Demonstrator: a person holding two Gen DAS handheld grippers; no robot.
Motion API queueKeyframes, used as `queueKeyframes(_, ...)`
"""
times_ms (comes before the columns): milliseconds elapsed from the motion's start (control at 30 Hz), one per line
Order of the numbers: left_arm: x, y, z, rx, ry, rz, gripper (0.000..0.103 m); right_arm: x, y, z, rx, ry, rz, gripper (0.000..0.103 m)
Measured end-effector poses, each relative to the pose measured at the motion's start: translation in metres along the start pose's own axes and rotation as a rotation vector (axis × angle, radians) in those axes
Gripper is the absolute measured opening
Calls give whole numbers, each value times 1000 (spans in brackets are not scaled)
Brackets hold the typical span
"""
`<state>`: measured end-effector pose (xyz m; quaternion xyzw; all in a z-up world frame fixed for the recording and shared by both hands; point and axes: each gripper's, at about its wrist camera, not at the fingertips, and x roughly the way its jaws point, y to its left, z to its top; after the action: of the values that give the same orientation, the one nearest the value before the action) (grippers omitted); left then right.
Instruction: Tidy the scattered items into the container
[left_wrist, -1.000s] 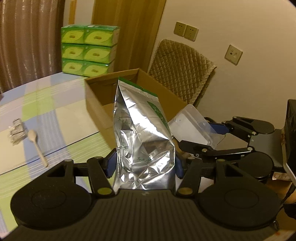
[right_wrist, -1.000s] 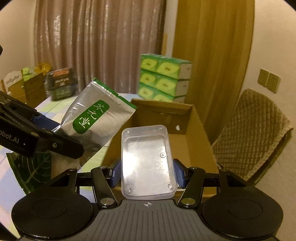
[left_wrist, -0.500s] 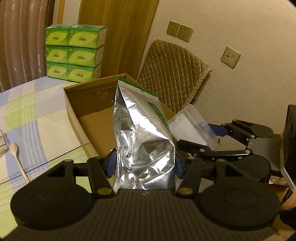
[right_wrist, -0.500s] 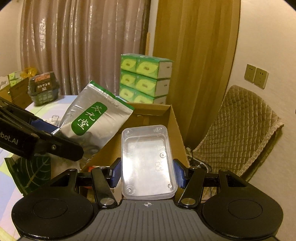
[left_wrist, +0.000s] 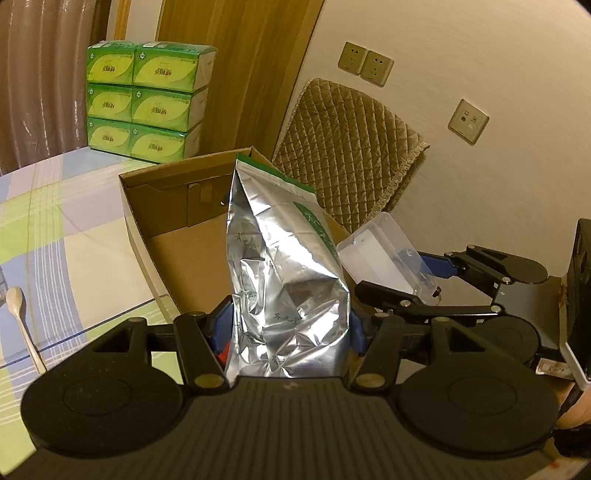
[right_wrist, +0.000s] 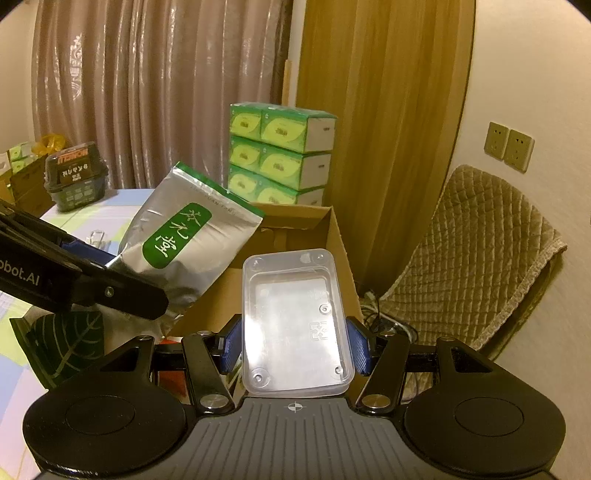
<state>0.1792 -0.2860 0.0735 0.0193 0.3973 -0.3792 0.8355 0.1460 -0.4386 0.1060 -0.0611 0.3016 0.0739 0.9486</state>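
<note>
Curtains (right_wrist: 147, 92) and a wooden door (right_wrist: 376, 110) back a counter (left_wrist: 66, 229) under checked cloth. On it sits an open cardboard box (left_wrist: 177, 236). Over the box, the left gripper (left_wrist: 291, 325) pinches a crinkled foil pouch (left_wrist: 284, 280) upright; beside it the right gripper's (right_wrist: 295, 343) jaws clamp a clear plastic tub (right_wrist: 295, 325). Green tissue packs (left_wrist: 147, 99) stand stacked behind the box.

Dim, warm yellowish room light; glare glints on the foil pouch (left_wrist: 284, 280). Fisheye bends the edges, corners black, slight blur far right.
</note>
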Motion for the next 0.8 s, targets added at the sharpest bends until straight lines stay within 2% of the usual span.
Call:
queueKeyframes(467, 18, 16, 6, -87, -3, 4, 54, 18, -9, 2, 12, 19, -7, 55)
queueKeyframes(800, 35, 26, 26, -83, 26, -8, 54, 32, -18, 9, 18, 29, -20, 55)
